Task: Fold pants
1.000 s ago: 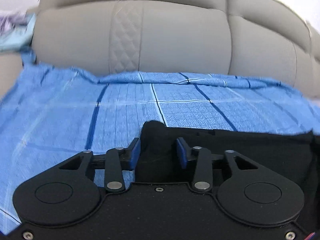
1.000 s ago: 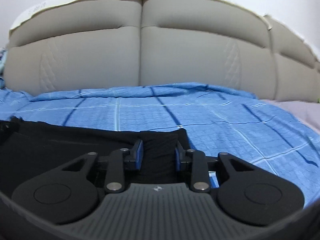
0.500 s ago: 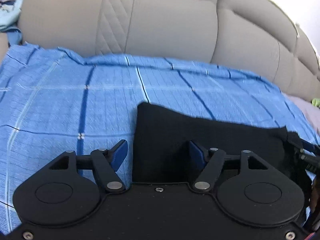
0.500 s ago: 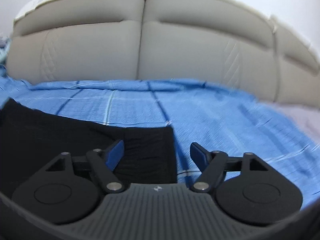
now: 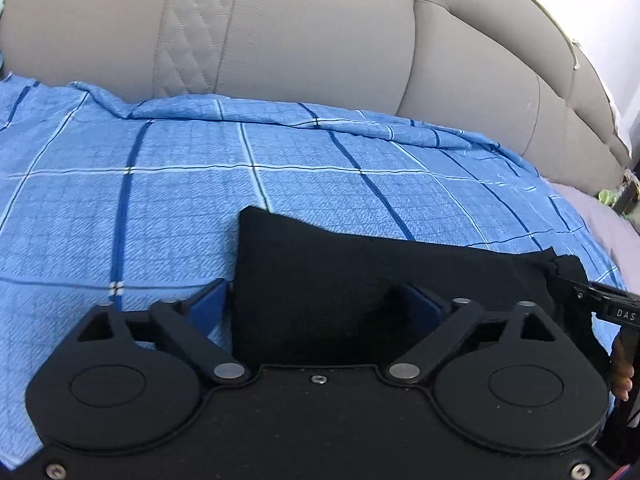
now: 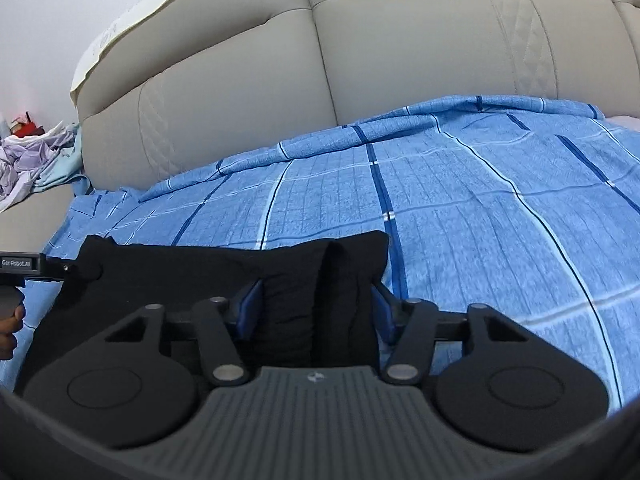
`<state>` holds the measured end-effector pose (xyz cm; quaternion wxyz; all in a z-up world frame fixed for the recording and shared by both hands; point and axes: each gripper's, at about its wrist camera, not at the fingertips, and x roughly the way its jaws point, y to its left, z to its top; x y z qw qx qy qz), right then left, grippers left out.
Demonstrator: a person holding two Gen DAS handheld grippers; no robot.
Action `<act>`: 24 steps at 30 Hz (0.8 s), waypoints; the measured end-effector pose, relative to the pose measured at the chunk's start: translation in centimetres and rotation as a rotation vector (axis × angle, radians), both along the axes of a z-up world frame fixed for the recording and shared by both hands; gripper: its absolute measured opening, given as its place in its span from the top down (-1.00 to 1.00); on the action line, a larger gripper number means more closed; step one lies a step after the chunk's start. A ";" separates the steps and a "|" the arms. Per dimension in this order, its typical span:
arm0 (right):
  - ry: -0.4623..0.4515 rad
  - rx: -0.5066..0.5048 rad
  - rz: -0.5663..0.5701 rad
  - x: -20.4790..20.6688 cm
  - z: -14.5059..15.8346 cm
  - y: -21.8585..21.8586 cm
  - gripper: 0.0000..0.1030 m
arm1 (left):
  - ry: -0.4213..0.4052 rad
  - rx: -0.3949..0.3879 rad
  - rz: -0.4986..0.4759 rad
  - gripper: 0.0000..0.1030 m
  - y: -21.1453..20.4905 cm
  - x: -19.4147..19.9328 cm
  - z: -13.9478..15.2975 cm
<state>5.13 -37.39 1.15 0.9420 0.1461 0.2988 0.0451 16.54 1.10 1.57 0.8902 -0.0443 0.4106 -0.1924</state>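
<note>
While both grippers, left gripper [image 5: 316,308] and right gripper [image 6: 316,308], gape around black pants [image 5: 360,280], we risk dragging the bedsheet [image 5: 160,184], unfolding them.

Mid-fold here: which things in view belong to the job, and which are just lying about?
Job:
black pants
left gripper
right gripper
blue checked sheet

Lying about:
pile of clothes
beige headboard
</note>
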 end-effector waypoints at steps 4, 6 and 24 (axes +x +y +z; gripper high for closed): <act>-0.004 0.010 0.011 0.4 -0.1 -0.2 -0.14 | -0.019 0.072 0.008 -0.89 -1.6 0.2 -0.2; -0.009 0.036 0.003 0.2 -0.3 -0.4 -0.10 | -0.024 0.090 0.004 -0.92 -2.0 0.2 -0.3; -0.019 0.100 0.008 0.0 -0.4 -0.3 0.29 | -0.047 0.104 0.024 -0.85 -2.5 -0.2 -0.6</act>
